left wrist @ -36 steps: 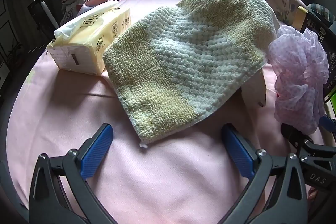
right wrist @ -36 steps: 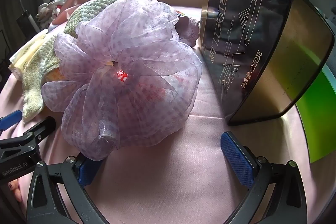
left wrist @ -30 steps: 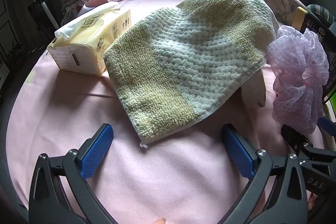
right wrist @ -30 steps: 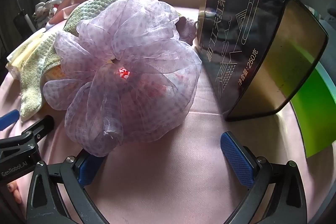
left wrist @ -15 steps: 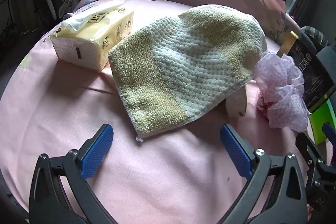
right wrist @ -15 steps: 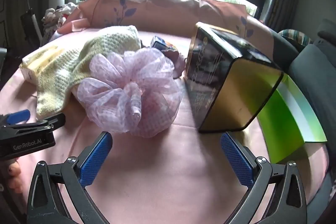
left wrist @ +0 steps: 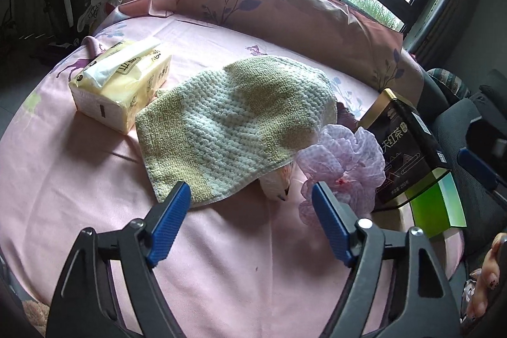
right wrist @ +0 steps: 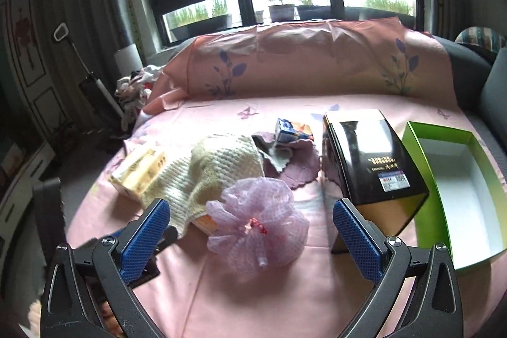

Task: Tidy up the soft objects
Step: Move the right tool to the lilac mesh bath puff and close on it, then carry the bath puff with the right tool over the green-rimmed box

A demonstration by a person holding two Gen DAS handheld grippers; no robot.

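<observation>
A yellow and white knit towel lies on the pink sheet, draped over something pale at its near edge. A lilac mesh bath pouf rests just right of it. My left gripper hovers above the sheet in front of the towel's near corner; its jaws are closing with nothing between them. My right gripper hangs open, high above the pouf, holding nothing. A purple cloth lies behind the pouf.
A yellow tissue pack sits left of the towel. A black and gold tea box and an open green box stand at the right. A small blue carton lies further back. A pink pillow lines the far side.
Both grippers have risen and pulled back, so the objects look smaller and further off. The left jaws have narrowed. The right gripper, earlier close around the pouf, now stands clear of it.
</observation>
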